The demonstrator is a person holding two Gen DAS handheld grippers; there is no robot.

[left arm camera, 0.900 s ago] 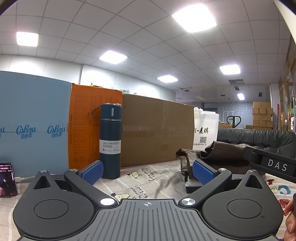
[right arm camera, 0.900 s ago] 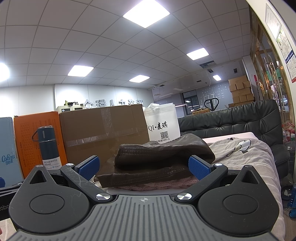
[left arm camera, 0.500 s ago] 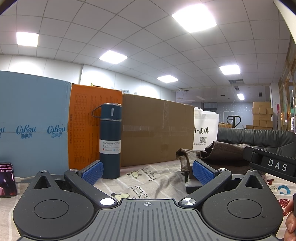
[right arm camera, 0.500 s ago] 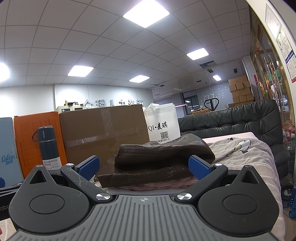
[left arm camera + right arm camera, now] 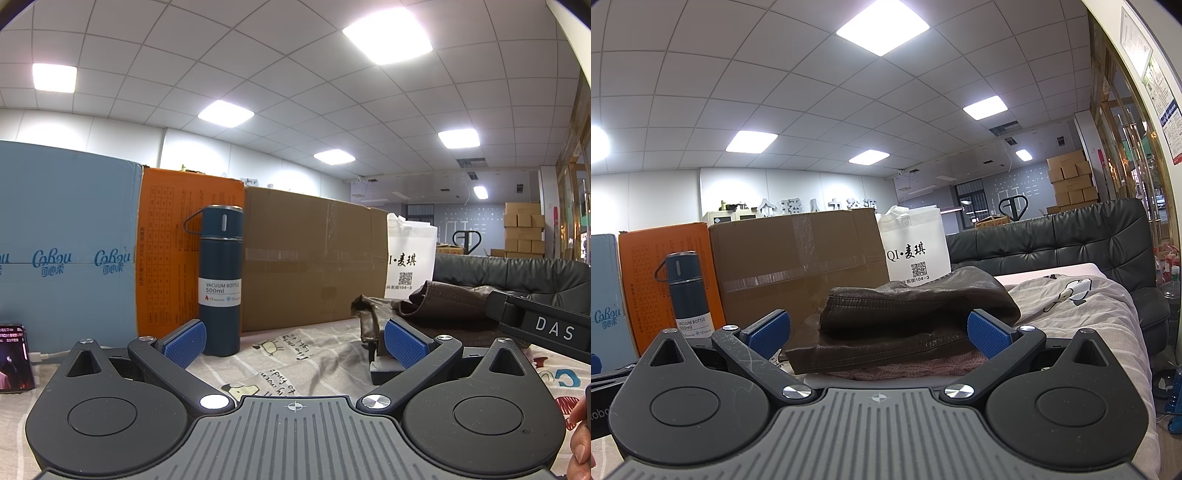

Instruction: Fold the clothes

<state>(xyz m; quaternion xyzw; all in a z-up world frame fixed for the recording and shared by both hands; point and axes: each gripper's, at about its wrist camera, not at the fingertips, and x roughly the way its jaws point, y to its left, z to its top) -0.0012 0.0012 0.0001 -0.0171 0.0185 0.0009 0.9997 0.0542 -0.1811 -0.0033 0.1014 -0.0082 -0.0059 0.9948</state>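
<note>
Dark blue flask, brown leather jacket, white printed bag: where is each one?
Dark blue vacuum flask (image 5: pixel 220 280): left wrist view, on its white label.
Brown leather jacket (image 5: pixel 908 310): right wrist view, on its folded top layer.
White printed bag (image 5: pixel 916 251): right wrist view, on its front face.

What we count on the covered surface

We see one dark blue vacuum bottle, three large boxes standing in a row: one blue box, one orange box, one brown carton. We also count one white bag, one brown leather garment, one pink knit beneath it, and one phone.
</note>
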